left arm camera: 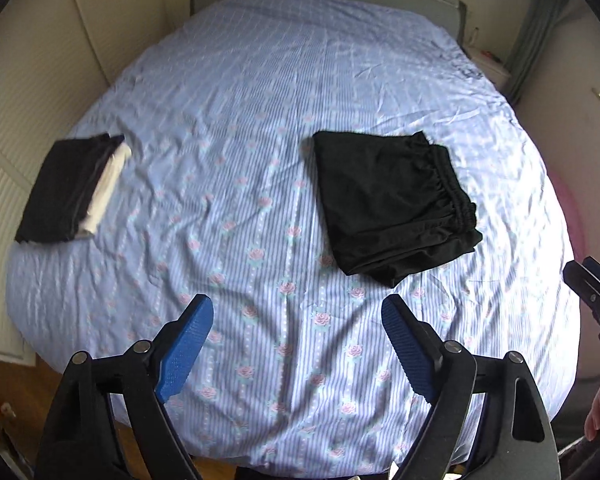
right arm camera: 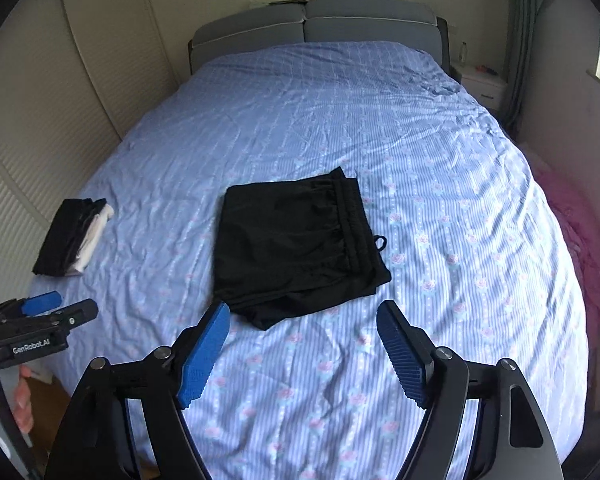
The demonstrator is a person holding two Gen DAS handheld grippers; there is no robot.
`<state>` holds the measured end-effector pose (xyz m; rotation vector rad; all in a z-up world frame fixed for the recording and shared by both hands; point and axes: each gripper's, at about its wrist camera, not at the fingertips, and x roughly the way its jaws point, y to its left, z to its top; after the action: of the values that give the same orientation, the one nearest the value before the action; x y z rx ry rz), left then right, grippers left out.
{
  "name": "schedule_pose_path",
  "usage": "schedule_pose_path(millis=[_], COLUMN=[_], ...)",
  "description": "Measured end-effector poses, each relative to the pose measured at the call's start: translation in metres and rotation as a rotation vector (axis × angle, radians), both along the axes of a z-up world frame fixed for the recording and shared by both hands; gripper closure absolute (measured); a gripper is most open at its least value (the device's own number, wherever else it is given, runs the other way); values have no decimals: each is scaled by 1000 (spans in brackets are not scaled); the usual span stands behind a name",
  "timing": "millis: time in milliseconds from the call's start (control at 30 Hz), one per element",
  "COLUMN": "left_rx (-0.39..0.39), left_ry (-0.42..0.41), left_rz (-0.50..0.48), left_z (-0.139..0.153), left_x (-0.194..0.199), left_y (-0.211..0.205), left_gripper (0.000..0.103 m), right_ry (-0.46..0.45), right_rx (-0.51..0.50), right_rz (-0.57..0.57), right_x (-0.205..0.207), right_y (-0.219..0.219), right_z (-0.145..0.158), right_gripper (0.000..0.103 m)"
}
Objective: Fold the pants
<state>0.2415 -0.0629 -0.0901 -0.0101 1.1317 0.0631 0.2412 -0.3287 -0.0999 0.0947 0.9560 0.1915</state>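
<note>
Folded black pants (right arm camera: 300, 246) flat on bed (right arm camera: 440, 152) (waistband rightward), both hand-held grippers (left arm camera: 296, 344) (right arm camera: 302, 350) spread wide, empty.

Pants (right arm camera: 300, 248) solid black, gathered waistband (right arm camera: 350, 224) same black, no print. Bedsheet (left arm camera: 260, 120) light blue with thin white vertical stripes, plus columns of small pink roses with teal-green leaves and white dots. Folded stack (left arm camera: 66, 190) at the bed's left edge: black on top, grey edge, white layer underneath. Headboard (right arm camera: 312, 24) grey with a pale seam line. Left gripper (left arm camera: 298, 344) and right gripper (right arm camera: 302, 346): black frames, silver pivot pins, bright blue textured pads (right arm camera: 204, 354). Wardrobe doors (right arm camera: 40, 120) cream, slatted. Curtain (right arm camera: 522, 40) grey-green. Pink fabric (right arm camera: 580, 232) beside the bed on the right. Nightstand (right arm camera: 482, 84) white. Floor (left arm camera: 52, 376) brown wood.
</note>
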Motion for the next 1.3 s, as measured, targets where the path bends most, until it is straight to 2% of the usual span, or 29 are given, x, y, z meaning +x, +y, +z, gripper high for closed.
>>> schedule_pose_path(millis=[167,367,500,600,700,900,1133,1300], left_rx=[-20,-63,-70,-62,-74,-139,-138,-95], left_ry=[-69,-128,-146,-170,-160,-110,-130,-115], left_rz=[-64,-168,-305,-402,-447,-523,-634,-716], left_z=[33,53,56,57,48,9,-55,-106], left_x=[-8,0,19,35,54,106,157,178], left_y=[22,66,99,124,145,166,144,122], left_gripper=[8,5,5,4,3,3,4,6], right_ry=[-44,-88,-128,-117,-99,-47,-12,7], right_rx=[27,39,4,33,104,269,377,452], right_rz=[-25,-122,-227,-340,-447,-653,-819,-902], right_x=[-26,-41,-48,-51,-52,-42,-19,-1], right_y=[27,75,122,150,172,190,189,184], right_z=[25,46,52,48,34,-11,-89,-157], right_gripper=[27,27,27,27,27,27,27,27])
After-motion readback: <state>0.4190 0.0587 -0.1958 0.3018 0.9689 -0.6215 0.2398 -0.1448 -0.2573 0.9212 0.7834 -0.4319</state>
